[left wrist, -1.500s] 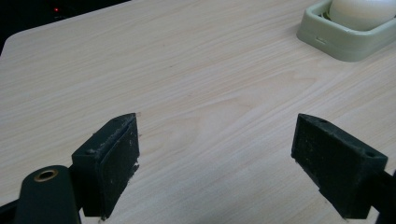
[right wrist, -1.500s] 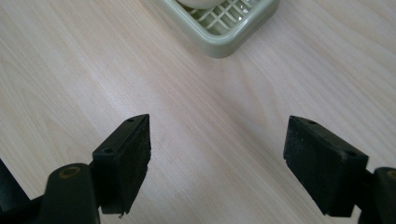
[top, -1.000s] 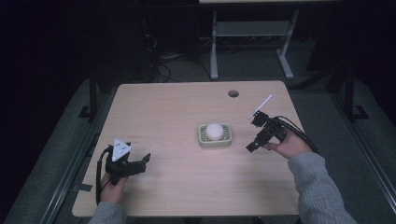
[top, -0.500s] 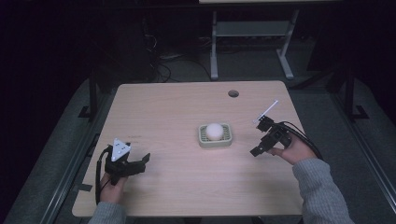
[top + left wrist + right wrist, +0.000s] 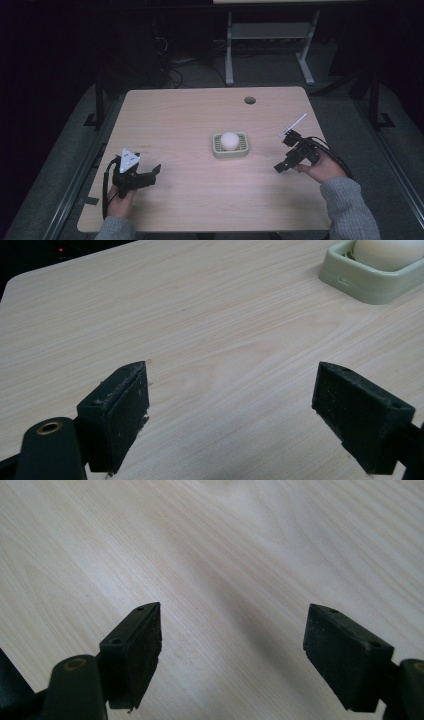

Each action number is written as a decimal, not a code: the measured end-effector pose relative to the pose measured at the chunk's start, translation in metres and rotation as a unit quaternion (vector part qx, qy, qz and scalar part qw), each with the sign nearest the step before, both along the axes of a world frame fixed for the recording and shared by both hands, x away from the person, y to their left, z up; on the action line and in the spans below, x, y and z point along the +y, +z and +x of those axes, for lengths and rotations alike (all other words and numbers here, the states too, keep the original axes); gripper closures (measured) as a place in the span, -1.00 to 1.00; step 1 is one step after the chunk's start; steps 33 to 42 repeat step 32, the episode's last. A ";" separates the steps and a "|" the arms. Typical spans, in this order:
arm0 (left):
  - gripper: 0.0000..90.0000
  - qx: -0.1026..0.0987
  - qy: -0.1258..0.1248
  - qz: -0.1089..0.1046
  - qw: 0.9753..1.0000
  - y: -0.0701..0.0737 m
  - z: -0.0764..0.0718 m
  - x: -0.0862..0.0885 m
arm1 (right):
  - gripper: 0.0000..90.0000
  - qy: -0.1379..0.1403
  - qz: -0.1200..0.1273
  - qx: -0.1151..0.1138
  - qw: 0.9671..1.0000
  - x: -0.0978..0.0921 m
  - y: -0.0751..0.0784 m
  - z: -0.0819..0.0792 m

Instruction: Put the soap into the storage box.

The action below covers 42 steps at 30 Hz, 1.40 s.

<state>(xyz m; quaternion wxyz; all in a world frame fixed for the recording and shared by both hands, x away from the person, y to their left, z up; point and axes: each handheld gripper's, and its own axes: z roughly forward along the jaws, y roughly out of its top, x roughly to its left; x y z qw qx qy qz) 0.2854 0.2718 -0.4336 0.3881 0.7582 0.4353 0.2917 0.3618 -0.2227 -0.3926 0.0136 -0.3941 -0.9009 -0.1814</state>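
Ball (image 5: 229,140): white, round, no long axis; sits in the dish at mid-surface.
Dish (image 5: 230,145): pale green, square, rimmed; holds the ball; seen at the top right corner of the left gripper view (image 5: 372,277).
Left gripper (image 5: 150,173): near the front left edge of the surface (image 5: 190,120); fingers (image 5: 120,410) wide apart, holding nothing; ball lies ahead and to its right, well apart.
Right gripper (image 5: 281,167): near the right edge; fingers (image 5: 135,645) wide apart, holding nothing, over bare wood; ball lies to its left, slightly farther from the person.
Nearer hand: right, by my judgement.
Hole (image 5: 250,100): in the surface, far side, clear of any path.
Obstructions: none between either gripper and the dish.
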 end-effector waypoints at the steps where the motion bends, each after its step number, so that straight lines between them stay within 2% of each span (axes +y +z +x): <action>1: -0.67 0.000 0.000 0.000 1.000 0.000 0.000 0.000 | -0.49 0.000 0.000 0.000 1.000 -0.001 -0.001 -0.001; 17: -0.67 0.000 -0.001 0.004 1.000 0.000 -0.001 -0.002 | -0.48 -0.017 0.013 0.002 1.000 -0.021 -0.017 -0.019; 31: -0.67 0.000 -0.004 0.008 1.000 -0.001 0.001 -0.003 | -0.48 -0.023 0.027 -0.012 0.999 -0.028 -0.025 -0.039; 42: -0.67 0.001 -0.004 0.007 1.000 0.000 0.001 -0.003 | -0.48 -0.023 0.027 -0.012 0.999 -0.028 -0.025 -0.039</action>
